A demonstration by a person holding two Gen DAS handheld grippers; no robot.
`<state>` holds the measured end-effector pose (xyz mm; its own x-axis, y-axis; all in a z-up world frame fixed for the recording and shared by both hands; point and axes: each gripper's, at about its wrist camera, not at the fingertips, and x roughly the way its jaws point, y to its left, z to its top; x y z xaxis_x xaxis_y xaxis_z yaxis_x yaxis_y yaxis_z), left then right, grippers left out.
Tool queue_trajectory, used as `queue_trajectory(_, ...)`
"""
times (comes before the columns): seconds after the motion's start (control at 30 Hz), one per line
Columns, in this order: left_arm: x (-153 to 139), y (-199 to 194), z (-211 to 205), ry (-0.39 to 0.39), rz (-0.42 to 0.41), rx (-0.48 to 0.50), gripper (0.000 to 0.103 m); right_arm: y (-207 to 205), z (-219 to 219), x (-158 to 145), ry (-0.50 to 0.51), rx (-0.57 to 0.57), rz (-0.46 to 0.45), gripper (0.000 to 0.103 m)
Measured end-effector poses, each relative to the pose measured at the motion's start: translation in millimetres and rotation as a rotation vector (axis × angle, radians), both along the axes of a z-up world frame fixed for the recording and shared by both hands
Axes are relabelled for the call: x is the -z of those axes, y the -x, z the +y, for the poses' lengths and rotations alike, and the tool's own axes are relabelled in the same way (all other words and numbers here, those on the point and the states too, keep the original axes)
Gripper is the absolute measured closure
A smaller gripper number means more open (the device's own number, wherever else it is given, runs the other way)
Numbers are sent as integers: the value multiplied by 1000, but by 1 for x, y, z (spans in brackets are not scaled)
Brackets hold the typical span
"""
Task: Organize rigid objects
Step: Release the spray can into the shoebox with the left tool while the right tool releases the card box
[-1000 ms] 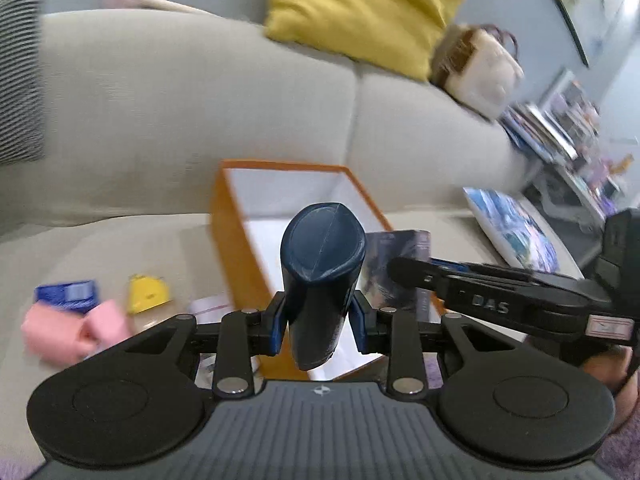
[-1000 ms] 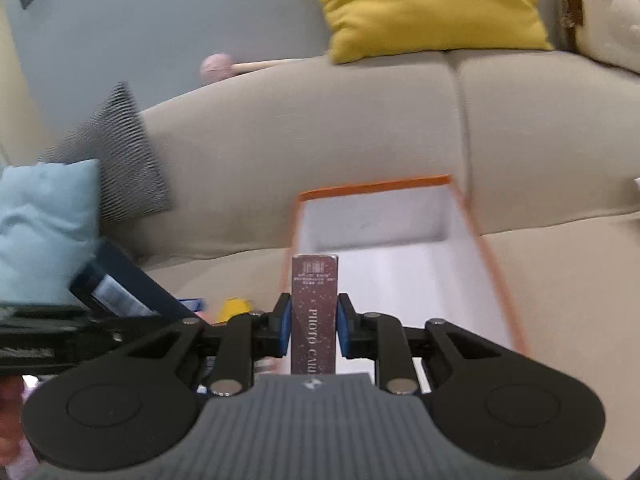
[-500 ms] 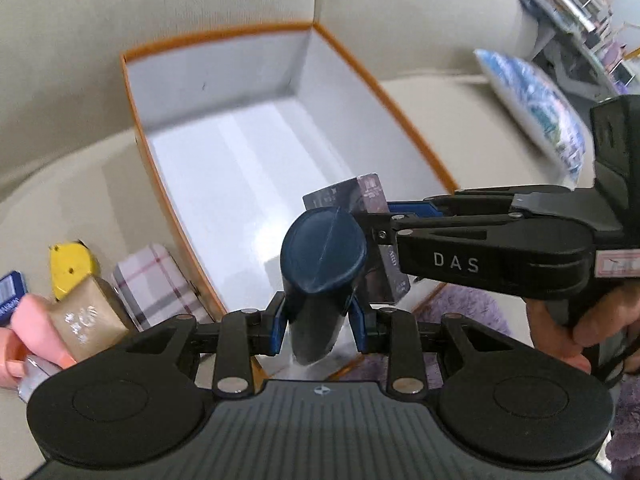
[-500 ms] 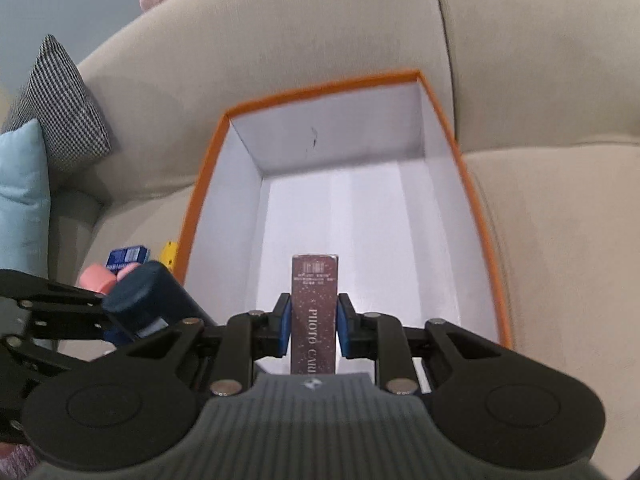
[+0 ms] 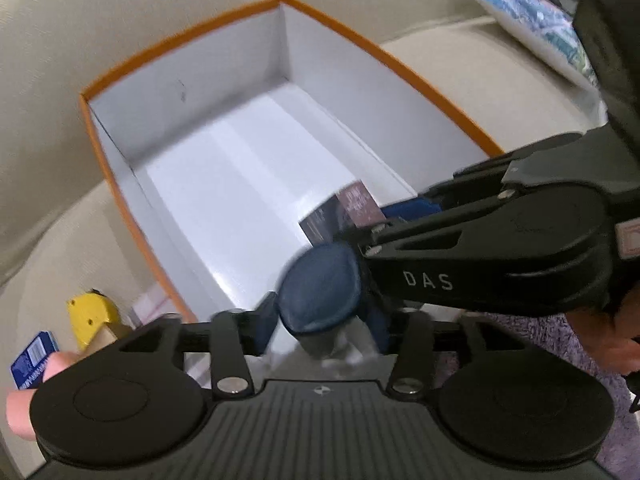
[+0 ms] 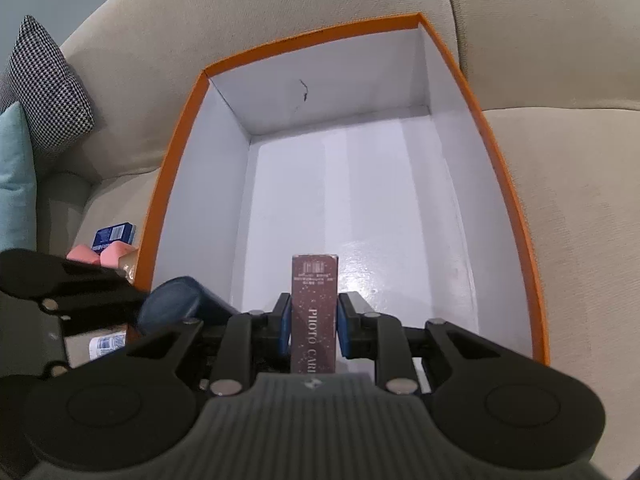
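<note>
An orange box (image 5: 180, 36) with a white inside lies open on the beige sofa, its rim also in the right wrist view (image 6: 312, 36). My left gripper (image 5: 320, 320) hangs over the box's near left corner. Its jaws are opening, and a dark blue bottle (image 5: 320, 280) stands blurred between them with gaps at both pads. From the right wrist the same bottle (image 6: 172, 304) shows at the lower left. My right gripper (image 6: 314, 320) is shut on a slim maroon photo card box (image 6: 315, 308), low over the box's near end. That card box (image 5: 344, 212) pokes out beside the bottle.
Left of the orange box lie a yellow item (image 5: 86, 312), a small blue carton (image 6: 114, 234) and pink pieces (image 6: 100, 254). A checked cushion (image 6: 44, 84) and a pale blue one (image 6: 14, 184) sit further left. A patterned pillow (image 5: 540, 20) lies at the right, and a hand (image 5: 608, 340) holds the right gripper.
Both grippers have tipped down and sunk over the orange box. The left jaws have spread away from the blue bottle. The right gripper keeps its grip on the card box.
</note>
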<state>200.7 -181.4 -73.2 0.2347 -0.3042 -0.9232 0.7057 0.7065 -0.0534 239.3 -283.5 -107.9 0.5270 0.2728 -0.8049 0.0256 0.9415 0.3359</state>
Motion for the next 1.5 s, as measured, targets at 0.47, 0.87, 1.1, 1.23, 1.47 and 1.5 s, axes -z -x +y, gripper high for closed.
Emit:
queue_trajectory(0.47, -28, -17, 29, 135, -112, -34, 59, -9, 8, 7, 19, 19, 1, 79)
queue_trajectory(0.87, -23, -31, 15, 81, -293, 54, 36, -18, 1, 13, 12, 46, 12, 79)
queue_trajectory(1.1, -36, -48, 56, 167, -201, -172, 58, -32, 15, 12, 64, -13, 30, 79)
queue_trajectory(1.23, -38, -51, 79, 215, -116, -286, 63, -39, 32, 13, 107, -65, 38, 79)
queue_trajectory(1.47, -32, -45, 97, 289, -35, -359, 76, -35, 55, 15, 139, -189, 93, 80)
queue_trajectory(1.5, -30, -44, 96, 287, -48, -365, 76, -33, 56, 16, 135, -199, 108, 80)
